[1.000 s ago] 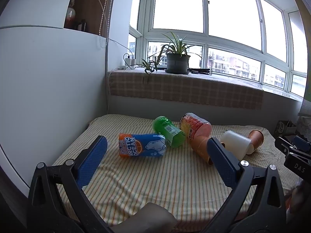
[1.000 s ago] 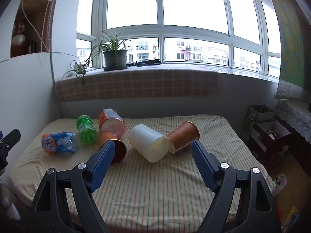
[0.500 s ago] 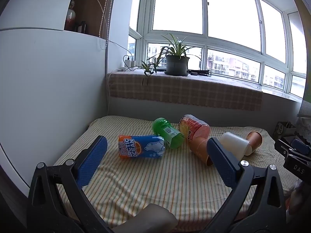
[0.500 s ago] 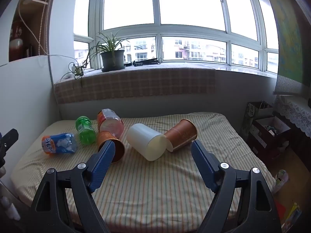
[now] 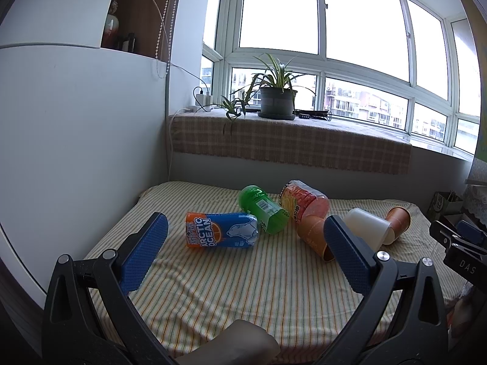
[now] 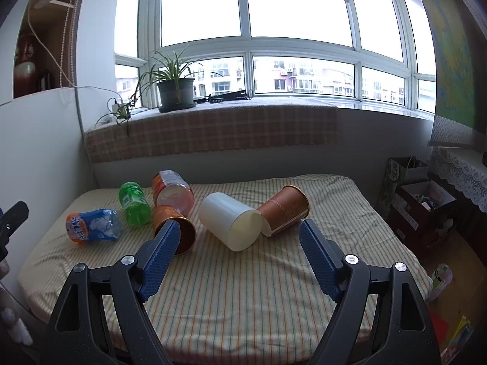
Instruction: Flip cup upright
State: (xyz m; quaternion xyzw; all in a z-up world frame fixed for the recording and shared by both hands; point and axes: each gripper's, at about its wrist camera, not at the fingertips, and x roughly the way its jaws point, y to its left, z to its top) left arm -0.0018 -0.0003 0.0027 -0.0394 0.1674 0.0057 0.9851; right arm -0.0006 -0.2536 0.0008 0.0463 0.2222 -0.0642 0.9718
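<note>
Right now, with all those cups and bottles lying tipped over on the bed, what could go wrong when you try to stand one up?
The white cup lies touching the brown cup, so lifting one may roll the other. The other brown cup rests against the pink cup, leaving little room for the open right hand-held gripper. The striped bedsheet looks soft and wrinkled, so an upright cup might topple again.

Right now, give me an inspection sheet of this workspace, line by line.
Surface: striped bedsheet, slightly wrinkled.
Job's things: white cup and two brown paper cups, all on their sides.
Clutter: Arctic Ocean bottle, green bottle, orange-labelled container, all lying down.
Grippers: left tool and right tool open, holding nothing.
Cables: charger lead on the wall.
Surroundings: potted plant on the windowsill.
</note>
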